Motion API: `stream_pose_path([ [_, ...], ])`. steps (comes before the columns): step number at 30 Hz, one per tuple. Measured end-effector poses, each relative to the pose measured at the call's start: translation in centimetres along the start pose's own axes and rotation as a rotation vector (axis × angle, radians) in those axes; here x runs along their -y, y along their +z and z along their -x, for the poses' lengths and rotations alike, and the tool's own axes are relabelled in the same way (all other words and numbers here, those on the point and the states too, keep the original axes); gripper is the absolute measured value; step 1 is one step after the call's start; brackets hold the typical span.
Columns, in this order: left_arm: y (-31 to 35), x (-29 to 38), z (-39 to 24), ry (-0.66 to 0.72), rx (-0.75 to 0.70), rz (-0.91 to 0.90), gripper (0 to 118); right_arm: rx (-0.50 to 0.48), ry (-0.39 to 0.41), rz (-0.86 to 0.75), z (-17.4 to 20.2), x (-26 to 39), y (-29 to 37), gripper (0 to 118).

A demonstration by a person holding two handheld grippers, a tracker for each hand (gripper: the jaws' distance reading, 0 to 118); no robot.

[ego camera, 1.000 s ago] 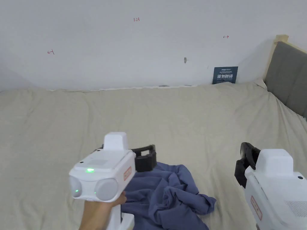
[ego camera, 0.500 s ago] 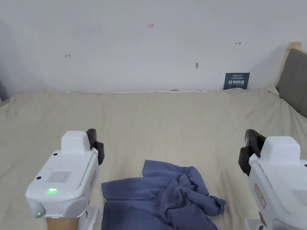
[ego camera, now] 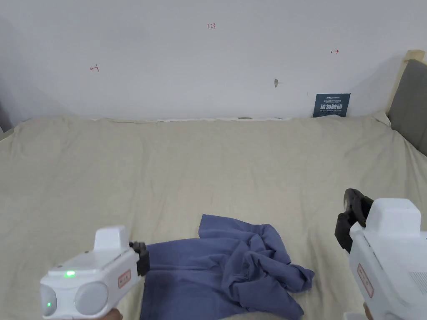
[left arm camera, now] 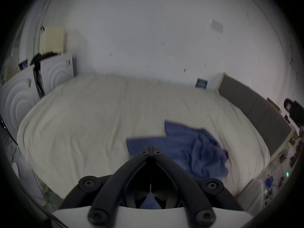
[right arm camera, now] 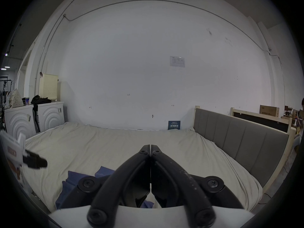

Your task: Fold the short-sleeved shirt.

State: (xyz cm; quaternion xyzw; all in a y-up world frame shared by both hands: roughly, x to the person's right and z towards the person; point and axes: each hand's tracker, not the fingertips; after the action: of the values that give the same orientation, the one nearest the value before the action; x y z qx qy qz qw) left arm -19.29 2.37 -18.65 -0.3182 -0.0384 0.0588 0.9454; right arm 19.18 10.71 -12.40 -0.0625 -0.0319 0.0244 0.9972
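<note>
A crumpled blue short-sleeved shirt (ego camera: 233,266) lies near the front edge of a beige bed (ego camera: 208,166); its right part is bunched into folds. My left gripper (ego camera: 141,257) is at the shirt's left edge, low and pointing right; in the left gripper view its jaws meet, shut and holding nothing (left arm camera: 150,147), with the shirt (left arm camera: 194,149) just beyond them. My right gripper (ego camera: 352,218) hovers to the right of the shirt, apart from it. Its jaws are shut with nothing between them (right arm camera: 150,146), and the shirt (right arm camera: 74,182) lies low to its left.
A grey padded headboard (right arm camera: 238,142) runs along the bed's right side. A white wall (ego camera: 208,62) with a small blue sign (ego camera: 331,105) stands behind the bed. White cabinets (right arm camera: 32,118) stand off the far left corner.
My left gripper has dropped lower and turned to point right at the shirt's left edge. The right gripper has hardly moved. The head camera has shifted a little.
</note>
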Motion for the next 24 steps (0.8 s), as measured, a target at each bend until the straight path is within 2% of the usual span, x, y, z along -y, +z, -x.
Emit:
stream_pose_path([
  [5, -2.3, 5.6, 0.7, 0.032, 0.041, 0.16, 3, 0.0, 0.002, 0.039, -0.1, 1.2, -0.3, 2],
  [6, -2.6, 6.4, 0.8, 0.042, 0.035, 0.179, 17, -0.003, 0.0, 0.047, -0.2, 1.4, -0.4, 2],
  [7, -2.9, 7.1, 0.5, 0.042, 0.039, 0.206, 36, -0.004, -0.001, 0.057, -0.2, 1.7, -0.6, 2],
  [8, -3.4, 7.7, 0.5, 0.045, 0.038, 0.232, 62, -0.005, 0.0, 0.066, -0.2, 1.9, -0.7, 2],
  [9, -4.0, 8.3, 0.4, 0.05, 0.024, 0.255, 93, -0.005, 0.001, 0.071, -0.2, 2.1, -0.8, 2],
  [10, -4.5, 8.8, 0.3, 0.052, 0.006, 0.28, 108, -0.005, 0.002, 0.076, -0.2, 2.2, -0.9, 2],
  [11, -5.0, 9.3, 0.2, 0.06, -0.016, 0.287, 113, -0.005, 0.003, 0.081, -0.2, 2.4, -1.0, 2],
  [14, -6.3, 10.2, -0.3, 0.049, -0.08, 0.293, 105, -0.008, 0.002, 0.098, -0.2, 2.9, -1.4, 2],
  [15, -6.2, 10.0, -0.6, 0.044, -0.083, 0.298, 98, -0.008, 0.001, 0.106, -0.2, 3.1, -1.6, 2],
  [18, -7.8, 11.2, -1.2, 0.021, -0.072, 0.349, 58, -0.011, -0.002, 0.131, -0.1, 3.7, -2.2, 2],
  [20, -8.0, 11.7, -1.7, -0.015, -0.098, 0.309, 55, -0.017, -0.005, 0.157, -0.2, 4.2, -2.7, 2],
  [21, -7.7, 11.5, -2.0, -0.022, -0.103, 0.32, 41, -0.018, -0.004, 0.17, -0.3, 4.5, -2.9, 2],
  [22, -7.4, 11.2, -2.1, -0.029, -0.095, 0.316, 17, -0.018, -0.004, 0.186, -0.4, 4.8, -3.3, 2],
  [23, -6.7, 10.4, -2.5, -0.032, -0.061, 0.305, 5, -0.019, -0.007, 0.21, -0.5, 5.3, -3.8, 2],
  [24, -6.7, 10.1, -2.7, -0.019, -0.02, 0.312, 5, -0.019, -0.017, 0.238, -0.6, 5.8, -4.4, 6],
])
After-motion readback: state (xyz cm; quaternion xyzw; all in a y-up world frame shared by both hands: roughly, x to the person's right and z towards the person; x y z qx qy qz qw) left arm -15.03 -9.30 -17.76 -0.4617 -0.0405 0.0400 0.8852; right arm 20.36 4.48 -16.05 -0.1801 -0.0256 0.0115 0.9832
